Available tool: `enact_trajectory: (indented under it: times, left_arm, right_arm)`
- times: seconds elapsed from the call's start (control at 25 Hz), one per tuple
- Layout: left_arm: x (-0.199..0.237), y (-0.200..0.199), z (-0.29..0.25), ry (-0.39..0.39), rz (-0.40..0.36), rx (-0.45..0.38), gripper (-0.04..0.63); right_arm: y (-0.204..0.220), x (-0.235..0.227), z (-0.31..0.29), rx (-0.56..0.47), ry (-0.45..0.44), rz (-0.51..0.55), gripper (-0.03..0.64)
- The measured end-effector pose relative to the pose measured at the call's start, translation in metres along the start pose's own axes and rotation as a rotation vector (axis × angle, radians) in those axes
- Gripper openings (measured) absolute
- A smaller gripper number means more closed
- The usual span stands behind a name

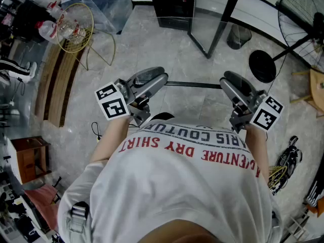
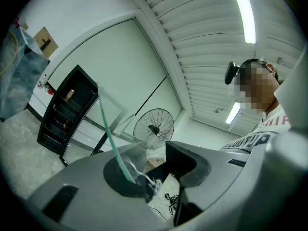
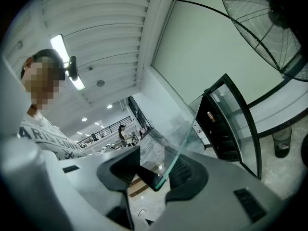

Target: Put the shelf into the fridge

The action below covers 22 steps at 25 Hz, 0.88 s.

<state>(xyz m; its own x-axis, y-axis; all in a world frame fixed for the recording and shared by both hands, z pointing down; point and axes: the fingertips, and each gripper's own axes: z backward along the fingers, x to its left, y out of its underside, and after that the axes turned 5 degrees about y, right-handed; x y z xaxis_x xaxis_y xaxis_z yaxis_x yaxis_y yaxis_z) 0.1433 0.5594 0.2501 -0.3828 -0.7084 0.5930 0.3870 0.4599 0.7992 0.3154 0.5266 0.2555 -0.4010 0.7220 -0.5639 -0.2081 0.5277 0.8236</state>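
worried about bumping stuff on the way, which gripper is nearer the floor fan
Right. The right gripper is just beside the base of the floor fan; the left gripper holds the far end of the glass shelf, away from it.

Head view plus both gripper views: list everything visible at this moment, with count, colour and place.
glass shelf: one, clear with a green edge, upright between the two grippers
fridge: one, black, glass door open, straight ahead
standing fan: one, black, ahead on the right
bin: one, dark, on the floor by the open door
wooden planks: several, brown, floor at left
cable bundle: one, yellow and black, floor at right
T-shirt: one, white with red print, on the person
left gripper: one, grey, closed on the shelf's side edge
right gripper: one, grey, closed on the opposite edge
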Motion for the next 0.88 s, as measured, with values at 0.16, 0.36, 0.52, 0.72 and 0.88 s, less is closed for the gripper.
enact_trajectory:
  times: [0.16,0.36,0.52,0.72,0.88]
  left_arm:
    - [-0.001,0.0,0.003,-0.002,-0.004,0.0,0.147]
    - [0.004,-0.001,0.007,-0.016,0.004,-0.003,0.149]
    - [0.012,-0.003,0.008,-0.017,0.01,-0.007,0.149]
    - [0.026,-0.006,0.007,-0.017,0.007,-0.01,0.149]
    - [0.042,-0.014,0.005,-0.008,0.013,-0.013,0.149]
  right_arm:
    - [0.002,0.002,-0.001,0.001,-0.002,0.004,0.167]
    - [0.003,0.0,-0.009,0.012,-0.008,-0.006,0.167]
    - [0.002,-0.004,-0.016,0.019,-0.008,-0.008,0.167]
    - [0.002,-0.013,-0.027,0.025,-0.004,-0.006,0.167]
    - [-0.003,-0.022,-0.04,0.023,0.005,0.001,0.168]
